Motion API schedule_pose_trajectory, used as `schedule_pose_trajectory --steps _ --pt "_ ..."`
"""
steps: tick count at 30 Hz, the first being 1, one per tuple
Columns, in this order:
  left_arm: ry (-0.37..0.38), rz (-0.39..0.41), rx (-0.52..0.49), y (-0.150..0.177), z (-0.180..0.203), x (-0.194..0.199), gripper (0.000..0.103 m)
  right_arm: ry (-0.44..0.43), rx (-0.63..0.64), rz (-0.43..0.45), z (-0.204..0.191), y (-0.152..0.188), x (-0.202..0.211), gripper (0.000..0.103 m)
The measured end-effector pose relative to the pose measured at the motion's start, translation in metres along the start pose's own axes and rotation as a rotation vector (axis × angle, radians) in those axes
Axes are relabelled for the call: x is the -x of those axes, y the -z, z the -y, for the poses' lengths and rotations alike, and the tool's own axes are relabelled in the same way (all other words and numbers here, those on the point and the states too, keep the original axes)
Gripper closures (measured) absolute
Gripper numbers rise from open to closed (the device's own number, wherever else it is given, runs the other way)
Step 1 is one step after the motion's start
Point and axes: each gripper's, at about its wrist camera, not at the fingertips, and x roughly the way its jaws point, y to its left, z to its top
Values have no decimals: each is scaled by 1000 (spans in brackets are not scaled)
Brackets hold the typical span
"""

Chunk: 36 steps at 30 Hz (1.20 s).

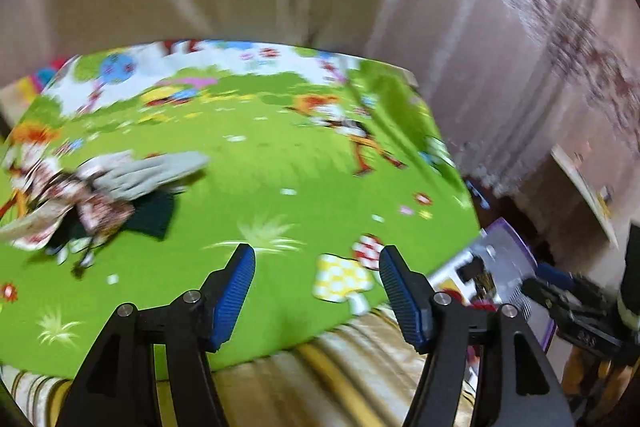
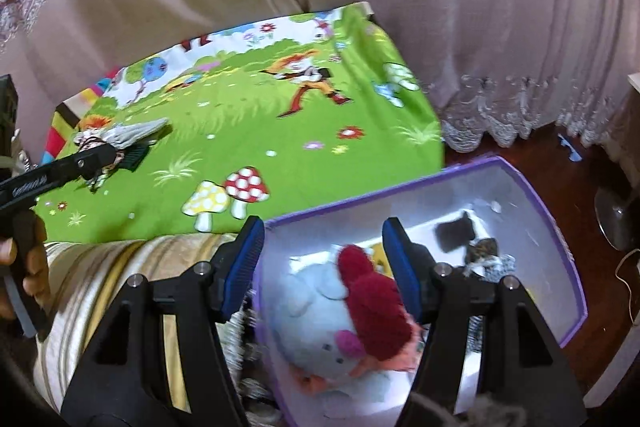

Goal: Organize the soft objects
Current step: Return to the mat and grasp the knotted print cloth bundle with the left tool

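Note:
A small pile of soft cloth items [image 1: 100,187], grey, patterned and dark, lies on the green cartoon bedspread [image 1: 260,167] at the left. It also shows in the right wrist view [image 2: 128,137]. My left gripper [image 1: 316,287] is open and empty over the bed's near edge, well right of the pile. My right gripper [image 2: 322,259] is open and empty above a purple box [image 2: 552,227] on the floor. In the box lie a white plush toy [image 2: 320,327] with a dark red soft piece [image 2: 372,299] on it, and some small dark cloth bits [image 2: 456,233].
Curtains [image 2: 440,7] hang behind the bed. A striped beige cover [image 2: 120,267] runs along the bed's near side. Dark wood floor [image 2: 500,151] surrounds the box. A metal stand base [image 2: 616,215] is at the right. The left gripper body [image 2: 60,171] shows in the right wrist view.

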Motion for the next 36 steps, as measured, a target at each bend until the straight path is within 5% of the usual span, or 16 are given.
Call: schedule_pose_trajectory --steps 11,20,27,36 --pt "-93 82 522 -20 -156 14 50 -106 153 5 -72 -37 -25 38" --pt "4 96 841 -13 -212 -9 58 -177 277 -9 -132 -61 -59 38" --pt "-33 81 958 -6 -237 -29 58 -235 342 -31 -173 -76 -90 38" --pt "-25 101 992 -4 -259 -42 62 -293 406 -79 -218 -90 -132 34"
